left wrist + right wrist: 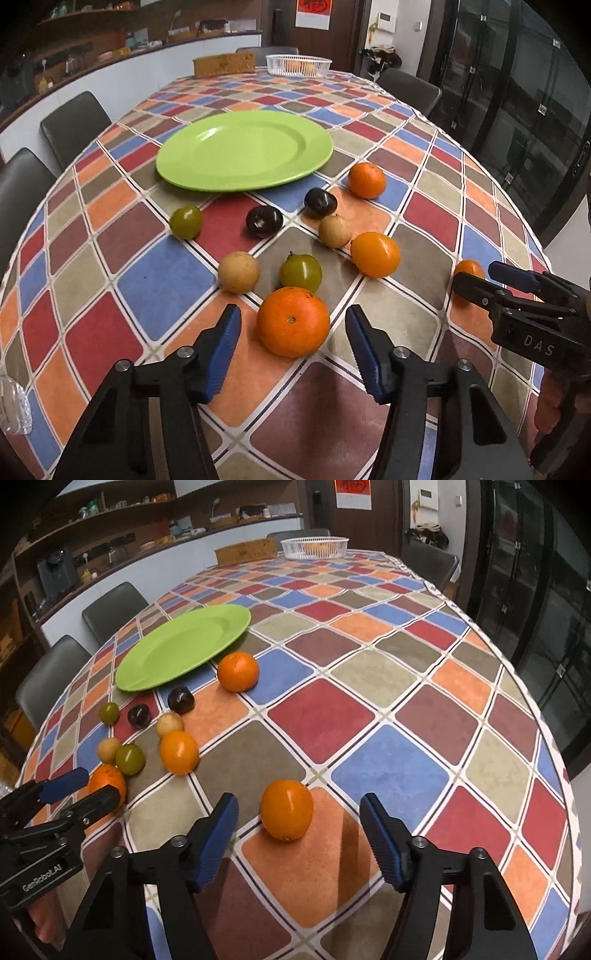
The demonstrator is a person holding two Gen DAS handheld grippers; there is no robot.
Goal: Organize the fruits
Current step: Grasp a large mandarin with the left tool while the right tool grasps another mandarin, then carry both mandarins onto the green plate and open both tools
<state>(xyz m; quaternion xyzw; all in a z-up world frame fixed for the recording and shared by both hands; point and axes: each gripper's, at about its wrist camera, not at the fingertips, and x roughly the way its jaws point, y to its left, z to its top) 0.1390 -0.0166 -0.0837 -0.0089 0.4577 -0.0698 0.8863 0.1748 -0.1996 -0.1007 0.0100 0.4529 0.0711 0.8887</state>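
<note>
Left wrist view shows the white letters "DAS" on the black body of the right gripper (480, 280), while the right wrist view alone reads "GenRobot.AI" on the left gripper (83, 788). The tabletop (369, 657) wears a cloth of red, blue, orange, brown and beige squares; dark chairs stand round it, a curved white counter and wooden shelves lie behind, and a white basket (298, 65) sits at the far end beside a brown box (224, 62). A green plate (243, 149) lies bare, with oranges, dark plums, green and tan fruits scattered on the cloth in front of it. The left gripper's blue fingers (225, 350) are spread on either side of a large orange (293, 321), not touching it. The right gripper's fingers (382, 843) likewise stand apart around a smaller orange (287, 808), clear of its skin.
</note>
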